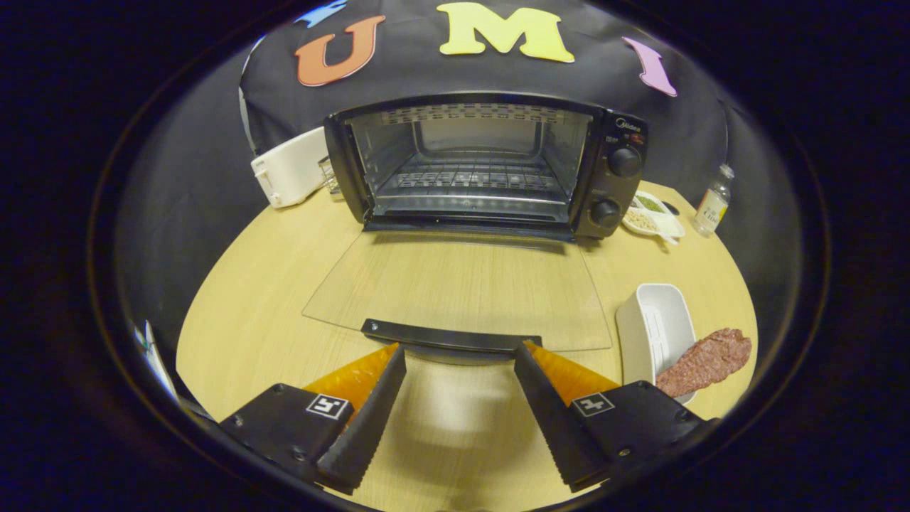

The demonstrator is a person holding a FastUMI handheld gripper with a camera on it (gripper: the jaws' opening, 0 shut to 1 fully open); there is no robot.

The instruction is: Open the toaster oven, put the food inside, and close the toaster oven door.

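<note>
The black toaster oven (604, 167) stands at the far side of the wooden table with its glass door (462, 288) folded down flat toward me. A wire rack (469, 176) shows inside the bare cavity. The door's dark handle (451, 336) lies just ahead of my fingertips. My gripper (458, 352) is open, its two fingers spread wide, nothing between them. To the right of the right finger, a reddish-brown piece of food (707, 359) lies across the edge of a white dish (657, 323).
A white appliance (291, 167) sits left of the oven. Right of the oven are small white bowls with food (650, 213) and a small clear bottle (713, 203). The table's rounded edge runs close on the left and right.
</note>
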